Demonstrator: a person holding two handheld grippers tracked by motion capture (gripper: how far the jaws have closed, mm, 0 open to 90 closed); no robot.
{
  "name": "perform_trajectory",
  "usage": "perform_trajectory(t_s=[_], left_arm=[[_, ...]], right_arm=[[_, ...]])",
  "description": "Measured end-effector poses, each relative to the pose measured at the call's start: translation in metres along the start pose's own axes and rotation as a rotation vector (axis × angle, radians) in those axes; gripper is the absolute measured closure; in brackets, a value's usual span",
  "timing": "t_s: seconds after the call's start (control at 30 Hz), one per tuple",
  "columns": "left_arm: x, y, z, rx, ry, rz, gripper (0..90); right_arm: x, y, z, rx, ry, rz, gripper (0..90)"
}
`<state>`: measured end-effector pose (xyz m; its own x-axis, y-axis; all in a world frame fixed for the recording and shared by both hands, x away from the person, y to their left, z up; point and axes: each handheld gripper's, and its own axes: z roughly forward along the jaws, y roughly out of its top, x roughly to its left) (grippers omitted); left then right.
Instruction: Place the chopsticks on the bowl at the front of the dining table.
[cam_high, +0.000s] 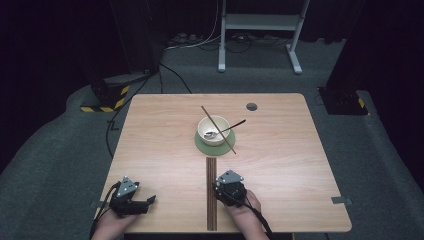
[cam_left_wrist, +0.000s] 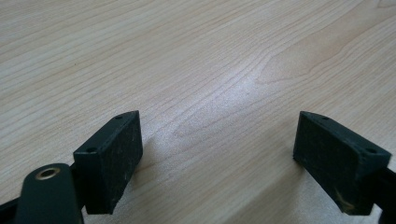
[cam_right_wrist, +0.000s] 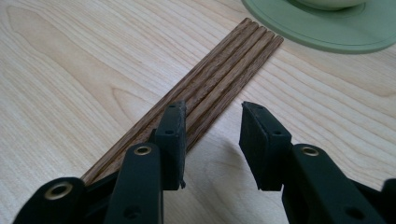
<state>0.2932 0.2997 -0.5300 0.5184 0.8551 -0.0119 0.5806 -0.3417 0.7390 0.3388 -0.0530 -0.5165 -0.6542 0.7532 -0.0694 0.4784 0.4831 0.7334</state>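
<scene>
Four dark wooden chopsticks (cam_right_wrist: 219, 77) lie side by side on the tabletop (cam_high: 165, 150), their far ends just short of the green saucer (cam_right_wrist: 327, 30) under the cream bowl (cam_high: 213, 129). My right gripper (cam_right_wrist: 211, 140) sits low over them, one of its fingers (cam_right_wrist: 172, 140) on the bundle, the other beside it on bare wood, the gap loose and gripping nothing. My left gripper (cam_left_wrist: 215, 158) rests well apart near the tabletop's near left corner, fingers spread wide over bare wood. One more chopstick (cam_high: 218, 129) and a spoon (cam_high: 225, 131) rest across the bowl.

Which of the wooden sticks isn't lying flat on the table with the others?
The single stick resting slantwise across the bowl. The other sticks lie side by side on the table beside the right gripper.
</scene>
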Motion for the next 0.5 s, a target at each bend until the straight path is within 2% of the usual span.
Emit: perform_trajectory(t_s=[0.27,0.3,0.33,0.4,0.5], left_arm=[[-0.0003,-0.0001,0.0000,-0.001,0.001,0.000,15.9],[-0.0003,-0.0001,0.0000,-0.001,0.001,0.000,15.9],[-0.0003,-0.0001,0.0000,-0.001,0.001,0.000,15.9],[-0.0002,-0.0001,0.0000,-0.001,0.000,0.000,15.9],[-0.0002,-0.0001,0.0001,-0.001,0.000,0.000,15.9]], right_arm=[[-0.0047,-0.0018,-0.0019,0.010,-0.029,0.015,64.4],[-0.0051,-0.0023,-0.0023,0.017,-0.030,0.030,64.3],[-0.0068,-0.0029,-0.0025,0.009,-0.032,0.025,64.3],[-0.0075,-0.0030,-0.0043,-0.011,-0.015,0.049,64.2],[-0.0038,-0.0006,-0.0051,-0.032,-0.020,0.026,64.4]])
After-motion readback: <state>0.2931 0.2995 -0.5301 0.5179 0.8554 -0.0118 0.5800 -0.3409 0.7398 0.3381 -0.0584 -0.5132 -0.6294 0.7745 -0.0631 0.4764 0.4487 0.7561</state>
